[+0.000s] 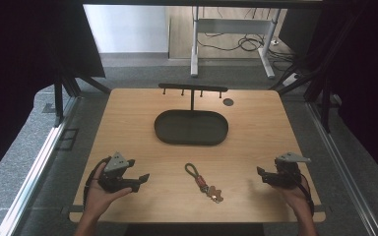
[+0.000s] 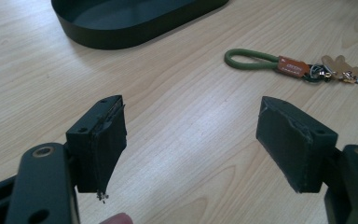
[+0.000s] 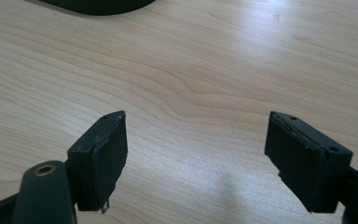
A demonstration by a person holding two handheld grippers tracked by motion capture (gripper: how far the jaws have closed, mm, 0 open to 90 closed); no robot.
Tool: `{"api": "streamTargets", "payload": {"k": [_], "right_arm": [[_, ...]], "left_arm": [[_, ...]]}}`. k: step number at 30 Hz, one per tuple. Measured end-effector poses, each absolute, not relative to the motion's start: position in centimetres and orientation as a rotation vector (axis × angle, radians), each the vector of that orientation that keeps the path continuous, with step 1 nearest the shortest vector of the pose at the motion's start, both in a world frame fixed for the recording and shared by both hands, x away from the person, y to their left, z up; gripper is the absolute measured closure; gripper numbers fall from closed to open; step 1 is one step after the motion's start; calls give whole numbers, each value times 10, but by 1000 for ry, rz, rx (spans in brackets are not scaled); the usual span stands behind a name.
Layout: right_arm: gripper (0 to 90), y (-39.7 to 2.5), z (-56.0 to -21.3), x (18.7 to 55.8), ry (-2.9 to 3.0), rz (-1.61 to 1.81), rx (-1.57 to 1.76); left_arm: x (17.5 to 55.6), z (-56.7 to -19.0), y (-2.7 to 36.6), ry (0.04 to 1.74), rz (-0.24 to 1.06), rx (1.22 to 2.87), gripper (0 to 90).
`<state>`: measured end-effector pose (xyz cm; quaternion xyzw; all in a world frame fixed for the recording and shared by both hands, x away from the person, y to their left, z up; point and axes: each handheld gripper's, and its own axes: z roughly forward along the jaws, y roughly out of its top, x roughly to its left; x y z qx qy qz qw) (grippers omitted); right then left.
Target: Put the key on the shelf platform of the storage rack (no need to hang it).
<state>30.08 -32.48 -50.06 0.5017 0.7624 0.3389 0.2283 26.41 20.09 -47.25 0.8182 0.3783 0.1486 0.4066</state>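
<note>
Left claw (image 1: 140, 179) rests wide and empty on the table (image 1: 128, 128); the keyring (image 1: 203, 182) lies flat ahead of its jaws, well apart, probably staged for pickup. Beyond sits the tray (image 1: 191, 127) with its hook rack (image 1: 192, 88). Right claw (image 1: 262, 175), also wide, faces bare wood.

Ahead of the left claw (image 2: 191, 140), the oval tray (image 2: 121, 23) runs off the top edge; the keys (image 2: 340, 72) beyond are too small to tell apart.

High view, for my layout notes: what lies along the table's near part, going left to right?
Left gripper → keychain → right gripper.
</note>
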Motion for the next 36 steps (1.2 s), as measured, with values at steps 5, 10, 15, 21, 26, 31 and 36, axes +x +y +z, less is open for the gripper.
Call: {"api": "streamTargets", "payload": {"k": [5, 10, 15, 21, 26, 31, 36], "right_arm": [[241, -327, -501, 300, 2108, 946, 1380], [253, -324, -498, 299, 2109, 945, 1359], [282, -319, -493, 298, 2119, 963, 1325], [311, -312, -485, 300, 2160, 968, 1307], [331, -307, -473, 302, 2218, 937, 1292], [334, -299, -465, 305, 2295, 883, 1251], [346, -291, -462, 308, 2344, 844, 1202]], "left_arm": [[264, -473, 201, 956, 377, 2066, 246], [264, -473, 202, 964, 378, 2066, 246], [263, -472, 203, 963, 383, 2062, 246], [261, -469, 206, 968, 384, 2049, 247], [260, -466, 209, 968, 385, 2035, 247], [259, -467, 206, 964, 382, 2041, 247], [261, -471, 199, 959, 364, 2061, 247]]}}
